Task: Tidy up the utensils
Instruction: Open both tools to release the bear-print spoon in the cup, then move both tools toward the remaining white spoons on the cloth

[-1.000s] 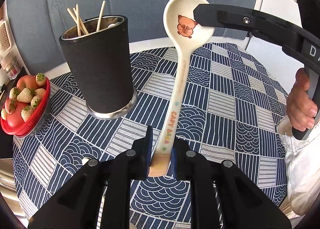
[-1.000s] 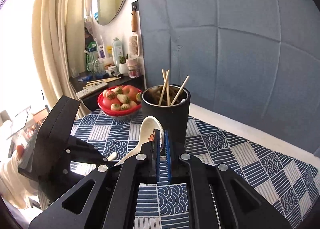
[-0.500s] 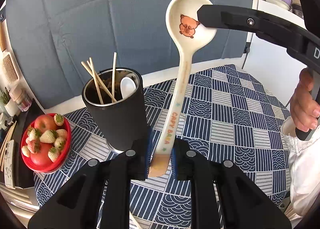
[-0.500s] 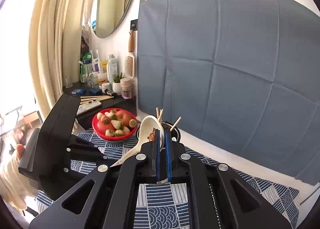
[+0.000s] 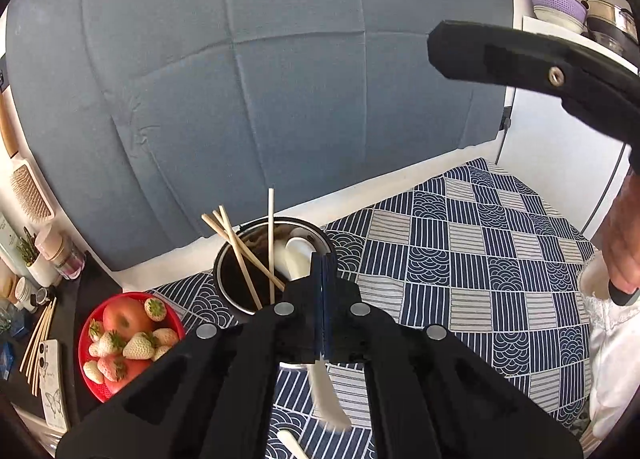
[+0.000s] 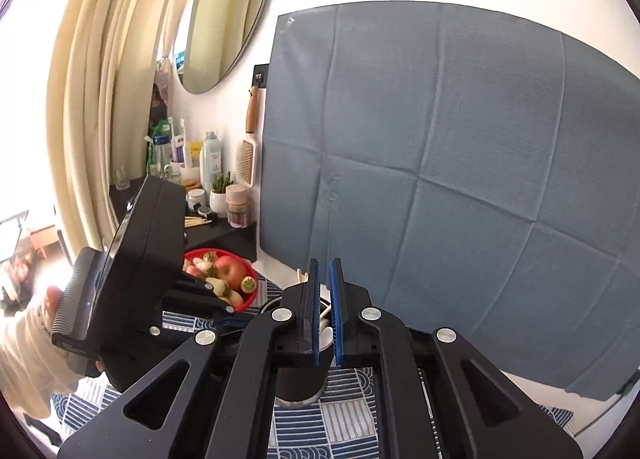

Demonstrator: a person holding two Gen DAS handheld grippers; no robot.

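**Left fingers pressed together over the utensil holder, right fingers a slit apart**

The left gripper [image 5: 322, 263] has its fingers pressed together, blue pads flat against each other with nothing visible between them. A blurred white spoon handle [image 5: 328, 395] sticks out under the fingers, slanting toward the camera. Whether it touches them cannot be told. Just beyond and left of the fingertips stands the black utensil holder [image 5: 236, 283]. Several chopsticks [image 5: 240, 247] lean inside it, and a white spoon [image 5: 298, 255] sits inside it right at the fingertips. Below the fingers, at the bottom edge, the end of another white utensil [image 5: 292, 445] lies on the desk [image 5: 460, 259], which wears a blue-and-white patterned cloth. Farther left is a red bowl [image 5: 86, 335] of strawberries and apples.

The right gripper [image 6: 324, 271] holds its fingers a narrow slit apart, with nothing between the pads. Something white shows through the slit, inside the holder directly beneath the fingers. In the left wrist view this gripper hangs high to the right of the left fingers, with the right hand [image 5: 624, 251] on its grip. A blue backdrop cloth [image 6: 440, 159] hangs ahead of the right fingers. Up and to their left, a round mirror [image 6: 224, 15] hangs on the wall.
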